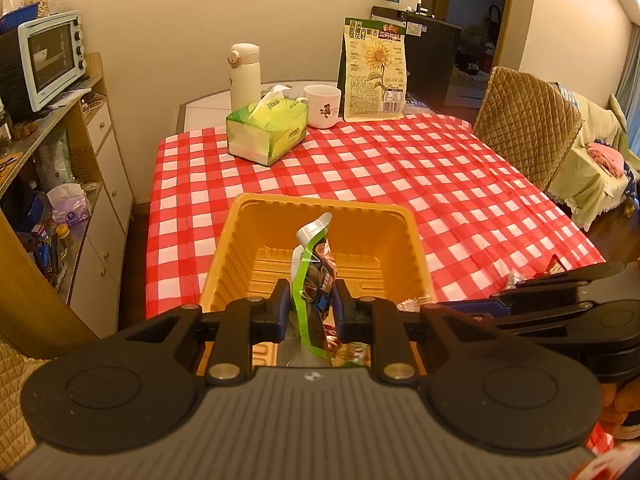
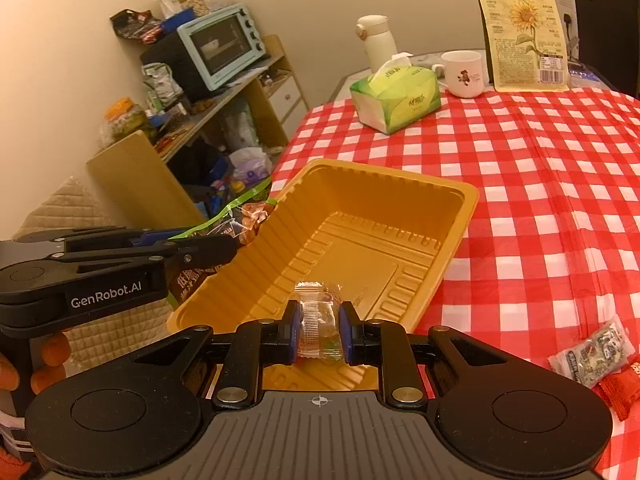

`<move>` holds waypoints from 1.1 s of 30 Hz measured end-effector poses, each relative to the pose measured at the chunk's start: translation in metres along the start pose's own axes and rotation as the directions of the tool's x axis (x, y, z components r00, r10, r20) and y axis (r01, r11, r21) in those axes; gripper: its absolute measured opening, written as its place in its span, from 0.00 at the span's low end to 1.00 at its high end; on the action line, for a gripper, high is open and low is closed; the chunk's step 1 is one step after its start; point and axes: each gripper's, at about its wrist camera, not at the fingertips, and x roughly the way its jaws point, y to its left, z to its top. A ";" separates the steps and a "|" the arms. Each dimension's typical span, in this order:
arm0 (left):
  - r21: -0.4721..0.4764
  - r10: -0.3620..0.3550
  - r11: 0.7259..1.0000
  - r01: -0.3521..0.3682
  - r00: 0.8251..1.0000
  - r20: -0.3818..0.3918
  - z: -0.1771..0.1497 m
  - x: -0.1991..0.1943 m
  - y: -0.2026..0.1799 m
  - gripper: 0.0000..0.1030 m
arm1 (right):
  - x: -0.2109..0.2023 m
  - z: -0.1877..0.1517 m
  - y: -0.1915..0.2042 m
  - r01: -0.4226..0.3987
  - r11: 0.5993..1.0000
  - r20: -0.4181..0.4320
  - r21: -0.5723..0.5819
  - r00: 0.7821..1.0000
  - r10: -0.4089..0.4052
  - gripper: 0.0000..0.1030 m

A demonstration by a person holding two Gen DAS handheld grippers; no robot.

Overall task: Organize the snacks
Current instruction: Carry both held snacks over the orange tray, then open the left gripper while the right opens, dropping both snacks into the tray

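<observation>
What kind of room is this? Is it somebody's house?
Most likely a home dining area: a table with a checked tablecloth, a small toaster oven on a cluttered shelf, and a mug beside a tissue box.

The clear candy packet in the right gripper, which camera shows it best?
The right wrist view: the clear candy packet sits front and centre, pinched between the right gripper, over the yellow tray. The left wrist view catches only the right gripper side-on, and the packet cannot be made out there.
</observation>
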 end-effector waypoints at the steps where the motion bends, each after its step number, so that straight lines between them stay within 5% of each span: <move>1: 0.003 -0.003 1.000 0.003 1.000 -0.003 0.001 0.003 0.002 0.19 | 0.003 0.001 0.001 0.005 1.000 -0.001 0.001 1.000 -0.005 0.20; 33: 0.021 -0.054 0.998 0.058 0.988 -0.143 0.013 0.109 0.031 0.24 | 0.052 0.029 -0.028 0.113 0.984 -0.045 0.140 0.993 -0.108 0.20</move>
